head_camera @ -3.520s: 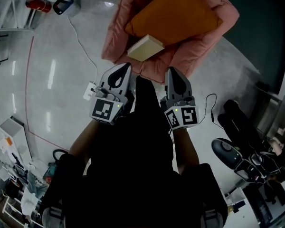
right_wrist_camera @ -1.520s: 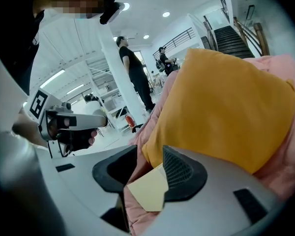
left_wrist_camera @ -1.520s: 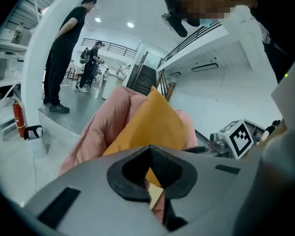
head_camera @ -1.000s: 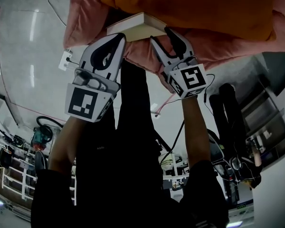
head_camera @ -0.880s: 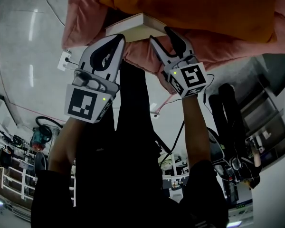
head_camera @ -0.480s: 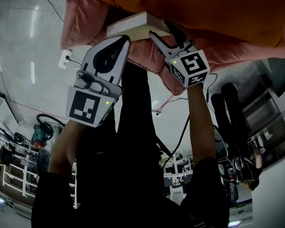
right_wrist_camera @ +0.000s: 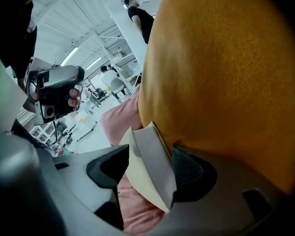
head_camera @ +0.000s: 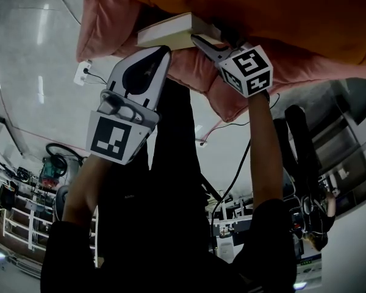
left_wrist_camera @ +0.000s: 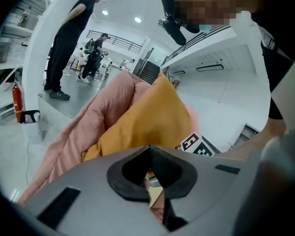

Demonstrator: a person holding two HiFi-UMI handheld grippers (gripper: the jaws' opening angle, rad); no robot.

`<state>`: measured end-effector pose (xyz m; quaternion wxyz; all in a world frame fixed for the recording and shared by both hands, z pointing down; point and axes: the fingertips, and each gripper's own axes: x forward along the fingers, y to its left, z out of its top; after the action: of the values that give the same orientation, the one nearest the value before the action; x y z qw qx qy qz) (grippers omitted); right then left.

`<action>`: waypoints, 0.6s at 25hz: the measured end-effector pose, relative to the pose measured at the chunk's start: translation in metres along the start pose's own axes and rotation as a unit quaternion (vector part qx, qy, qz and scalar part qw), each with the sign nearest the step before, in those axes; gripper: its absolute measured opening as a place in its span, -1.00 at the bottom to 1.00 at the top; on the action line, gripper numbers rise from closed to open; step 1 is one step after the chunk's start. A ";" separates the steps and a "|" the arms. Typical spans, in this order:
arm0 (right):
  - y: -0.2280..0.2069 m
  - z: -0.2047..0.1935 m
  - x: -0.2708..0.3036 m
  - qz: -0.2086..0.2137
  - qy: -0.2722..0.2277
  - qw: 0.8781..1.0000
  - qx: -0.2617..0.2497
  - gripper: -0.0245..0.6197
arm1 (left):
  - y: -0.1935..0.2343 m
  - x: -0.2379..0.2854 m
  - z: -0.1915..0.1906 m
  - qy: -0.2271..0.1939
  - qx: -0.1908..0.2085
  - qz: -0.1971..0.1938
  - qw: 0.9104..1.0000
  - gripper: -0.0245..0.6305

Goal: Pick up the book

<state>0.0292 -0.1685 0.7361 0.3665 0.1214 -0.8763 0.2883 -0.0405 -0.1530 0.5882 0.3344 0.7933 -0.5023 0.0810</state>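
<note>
Right gripper [head_camera: 212,36] has its jaws apart around the book's [head_camera: 171,32] near end; its own view shows the pale book [right_wrist_camera: 142,151] standing between the pads, against the far one. That single book lies in the pink padded seat [head_camera: 104,23], tucked at the lower edge of the one orange cushion [head_camera: 250,11] the seat also holds. Left gripper [head_camera: 158,50] hangs just beside the book with its jaws together, nothing between them, its tip near the seat's edge.
</note>
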 end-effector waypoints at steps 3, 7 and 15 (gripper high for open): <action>0.003 -0.004 0.012 0.007 0.013 1.000 -0.003 -0.14 | 0.007 -0.001 -0.002 -0.001 -0.004 0.000 1.000 -0.90; 0.000 -0.009 0.015 0.004 0.020 1.000 -0.013 -0.10 | 0.007 -0.002 -0.003 0.000 -0.009 0.002 1.000 -0.90; -0.010 -0.006 0.018 0.017 0.033 0.999 -0.030 -0.07 | 0.014 0.002 -0.005 0.004 -0.016 0.004 1.000 -0.90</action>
<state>0.0244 -0.1728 0.7561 0.3935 0.0857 -0.8739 0.2723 -0.0503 -0.1553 0.5992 0.3487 0.7856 -0.5052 0.0777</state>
